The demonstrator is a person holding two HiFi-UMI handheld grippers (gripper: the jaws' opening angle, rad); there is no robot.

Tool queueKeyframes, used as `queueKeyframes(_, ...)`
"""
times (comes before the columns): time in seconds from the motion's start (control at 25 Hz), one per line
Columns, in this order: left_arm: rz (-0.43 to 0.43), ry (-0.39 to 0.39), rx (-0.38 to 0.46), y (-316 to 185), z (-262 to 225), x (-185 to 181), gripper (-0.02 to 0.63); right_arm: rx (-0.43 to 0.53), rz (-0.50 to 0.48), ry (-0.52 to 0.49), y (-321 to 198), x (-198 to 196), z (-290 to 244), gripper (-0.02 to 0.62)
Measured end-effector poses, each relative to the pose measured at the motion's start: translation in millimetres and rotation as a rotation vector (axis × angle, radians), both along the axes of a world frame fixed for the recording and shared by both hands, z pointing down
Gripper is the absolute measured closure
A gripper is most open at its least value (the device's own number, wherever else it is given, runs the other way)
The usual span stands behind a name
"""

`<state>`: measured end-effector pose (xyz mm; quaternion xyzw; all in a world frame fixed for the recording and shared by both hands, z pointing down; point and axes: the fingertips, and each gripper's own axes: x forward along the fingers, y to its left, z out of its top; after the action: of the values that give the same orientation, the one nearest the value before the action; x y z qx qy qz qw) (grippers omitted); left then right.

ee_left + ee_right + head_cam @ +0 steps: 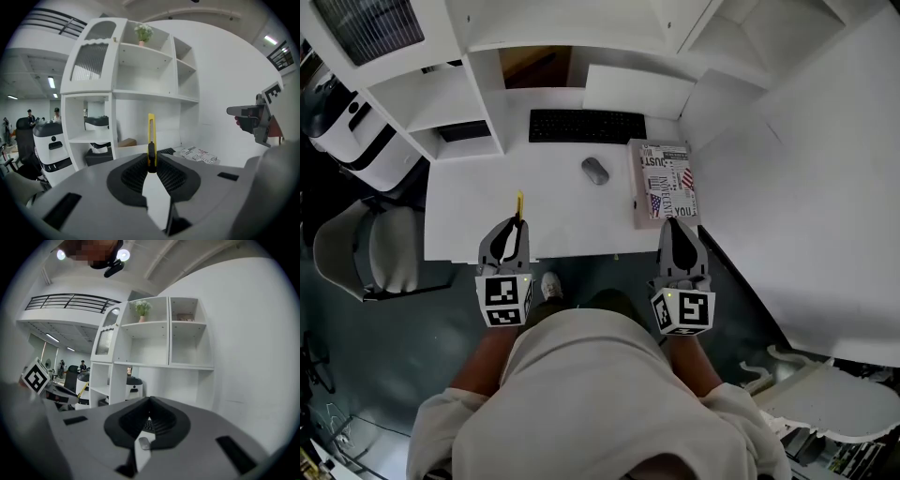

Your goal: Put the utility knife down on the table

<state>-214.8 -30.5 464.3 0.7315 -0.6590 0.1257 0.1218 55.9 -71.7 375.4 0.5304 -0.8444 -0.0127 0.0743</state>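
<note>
The left gripper has its jaws closed on the knife, which is pinched at its black slider; the yellow body sticks out straight ahead past the tips. From the head view, the knife is over the near left part of the white table, just ahead of the left gripper, held and not lying on the top. The right gripper is level with it at the table's near right edge, well apart from the left one. Its jaws meet at the tips with nothing between them in the right gripper view, and the mouse shows through the gap beneath them. On the table farther back lie a black keyboard and the grey mouse, with a printed book near the right edge, just ahead of the right gripper. White shelves stand behind the table, with a small plant on top.
</note>
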Motion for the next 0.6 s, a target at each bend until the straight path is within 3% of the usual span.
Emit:
queueKeyframes(0.28,0.038,-0.017,-0.030,-34.9,16.0,1.4,0.546,-0.023,0.030,0.001,-26.7,5.1,8.6,0.592)
queueKeyframes(0.6,0.076,-0.106,-0.105,-72.8,49.0,16.5,0.546,-0.046,-0.012,0.003,-69.3,20.5,15.0,0.592)
